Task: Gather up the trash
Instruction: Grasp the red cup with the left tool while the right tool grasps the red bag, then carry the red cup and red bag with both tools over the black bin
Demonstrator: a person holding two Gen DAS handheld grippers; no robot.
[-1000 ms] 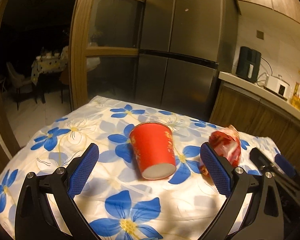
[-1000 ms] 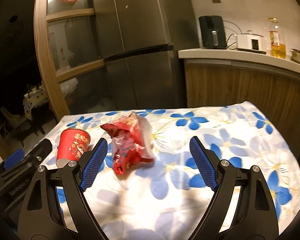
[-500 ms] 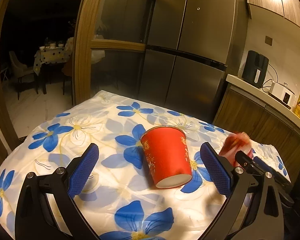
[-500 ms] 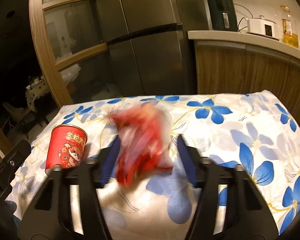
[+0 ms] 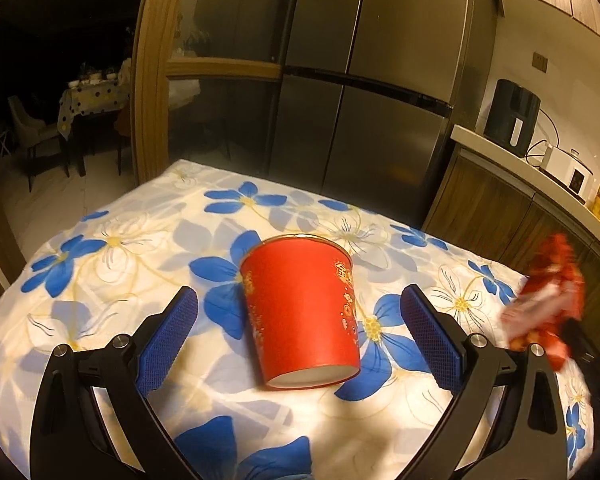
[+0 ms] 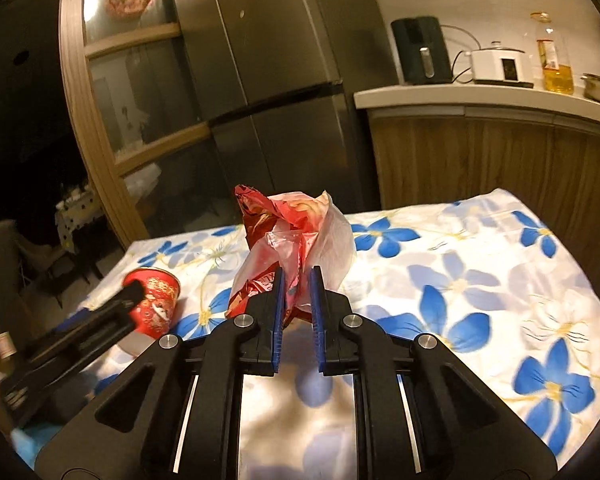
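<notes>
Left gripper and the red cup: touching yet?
Apart. The left wrist view shows the red cup lying on its side between the left gripper's wide-open fingers, with flowered tablecloth visible in the gap on both sides.

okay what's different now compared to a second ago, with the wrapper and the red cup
The right gripper, open around the crumpled red wrapper a second ago, is closing on it and has raised it off the flowered tablecloth. The left gripper has come closer to the red cup, jaws still open. The cup still lies tipped on the cloth.
</notes>
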